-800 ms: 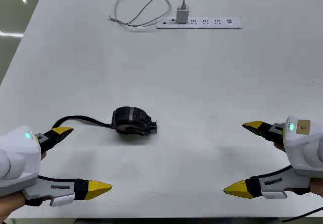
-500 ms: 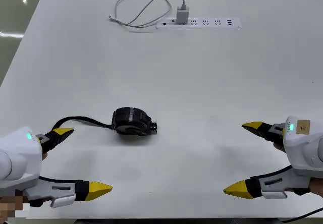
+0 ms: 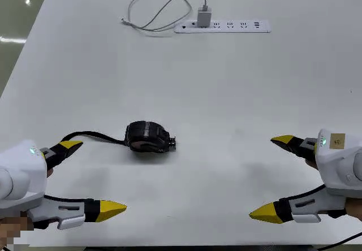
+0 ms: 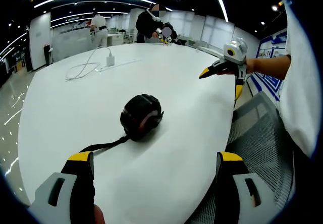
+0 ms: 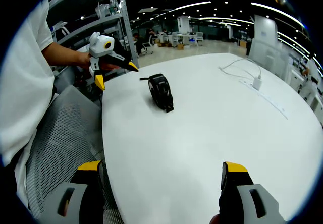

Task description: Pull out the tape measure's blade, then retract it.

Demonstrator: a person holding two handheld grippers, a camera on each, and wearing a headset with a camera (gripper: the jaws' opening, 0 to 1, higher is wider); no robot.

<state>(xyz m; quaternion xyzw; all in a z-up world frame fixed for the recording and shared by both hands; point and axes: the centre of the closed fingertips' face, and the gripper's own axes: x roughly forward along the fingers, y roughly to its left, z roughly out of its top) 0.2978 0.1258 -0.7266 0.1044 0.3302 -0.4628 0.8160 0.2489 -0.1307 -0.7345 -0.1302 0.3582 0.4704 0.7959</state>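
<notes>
1. Tape measure (image 3: 148, 137) lying left of centre in the head view on the white desk (image 3: 237, 92), blade wound in, with a small tab at its right side that is probably the hook. Black strap (image 3: 90, 134) trailing off to the left.
2. Left gripper (image 3: 99, 176) at lower left, fingers (image 3: 107, 208) spread wide and holding nothing, the upper fingertip just beside the strap's far end.
3. Right gripper (image 3: 264, 176) at lower right, likewise spread and empty, well apart from the tape measure.
4. Nothing of the task done yet, by the look of it. Probable first need: a firm hold on the case from one side and a pinch on the hook from the other.
5. Risk: rounded case rolling or skidding on the smooth desk if squeezed off-centre.
6. Risk: small hook slipping from the pointed tips, so the blade snaps back early.
7. Risk: catching the strap rather than the case, dragging it instead of bracing it.
8. Risk: blade whipping on retraction if let go all at once.
</notes>
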